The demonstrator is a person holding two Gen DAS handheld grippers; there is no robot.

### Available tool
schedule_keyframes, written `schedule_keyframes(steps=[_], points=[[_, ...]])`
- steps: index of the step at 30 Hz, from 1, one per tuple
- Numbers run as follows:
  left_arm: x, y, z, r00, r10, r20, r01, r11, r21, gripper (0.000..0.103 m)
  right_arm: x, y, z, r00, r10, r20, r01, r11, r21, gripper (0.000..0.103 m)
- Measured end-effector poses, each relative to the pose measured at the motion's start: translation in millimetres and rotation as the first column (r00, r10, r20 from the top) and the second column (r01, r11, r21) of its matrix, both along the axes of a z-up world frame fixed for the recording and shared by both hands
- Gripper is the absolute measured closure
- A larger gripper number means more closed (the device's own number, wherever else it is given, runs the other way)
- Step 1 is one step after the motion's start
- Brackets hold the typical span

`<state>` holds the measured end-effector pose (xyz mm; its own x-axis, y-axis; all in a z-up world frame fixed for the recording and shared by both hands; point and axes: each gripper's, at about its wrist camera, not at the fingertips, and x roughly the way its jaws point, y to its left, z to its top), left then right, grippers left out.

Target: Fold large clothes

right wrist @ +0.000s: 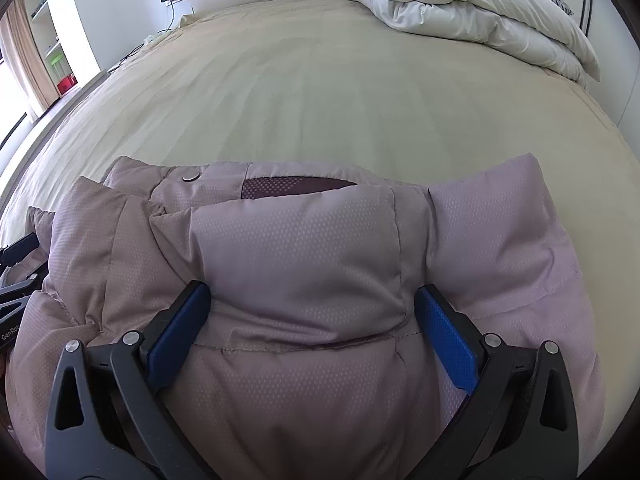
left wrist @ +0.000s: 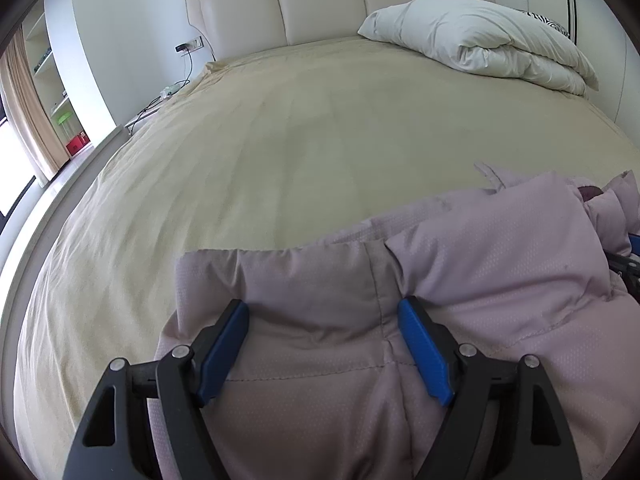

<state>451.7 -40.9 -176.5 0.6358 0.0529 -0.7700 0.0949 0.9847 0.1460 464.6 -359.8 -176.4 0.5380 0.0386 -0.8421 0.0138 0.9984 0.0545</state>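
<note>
Pink padded jacket (right wrist: 304, 264) lying on tan-sheeted bed (left wrist: 280, 140), left gripper (left wrist: 324, 316) and right gripper (right wrist: 314, 300) both hovering over it, jaws spread wide, pinching nothing.

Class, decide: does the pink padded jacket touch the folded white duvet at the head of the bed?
Apart. The right wrist view shows bare beige sheet between the jacket and the duvet.

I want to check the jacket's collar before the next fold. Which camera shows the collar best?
The right wrist view: the jacket's collar faces it, dark lining and metal snap visible. The left wrist view shows only a sliver of the lining at the far right.
</note>
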Motion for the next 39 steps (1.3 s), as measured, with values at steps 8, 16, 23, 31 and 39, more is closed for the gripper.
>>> schedule_keyframes(steps=[8, 16, 23, 31, 39], points=[[0, 9, 9, 0.999, 0.008, -0.037, -0.01, 0.999, -0.043, 0.022, 10, 14, 10, 0.999, -0.003, -0.043, 0.002, 1.0, -0.028, 0.0], [-60, 19, 38, 0.999, 0.041, 0.024, -0.039, 0.996, -0.084, 0.022, -32, 53, 63, 0.989, 0.129, 0.07, -0.134, 0.987, 0.083, 0.001], [-38, 23, 13, 0.998, 0.061, -0.005, -0.061, 0.993, -0.1, 0.013, -12, 84, 11, 0.986, 0.163, -0.019, -0.164, 0.986, -0.041, 0.0], [-31, 13, -1, 0.997, 0.078, 0.011, -0.077, 0.995, -0.069, 0.013, 4, 73, -8, 0.985, 0.172, -0.016, -0.172, 0.985, -0.026, 0.0], [-35, 19, 8, 0.997, 0.068, -0.028, -0.07, 0.992, -0.108, 0.014, -3, 72, -4, 0.985, 0.17, -0.019, -0.171, 0.985, -0.036, 0.0]])
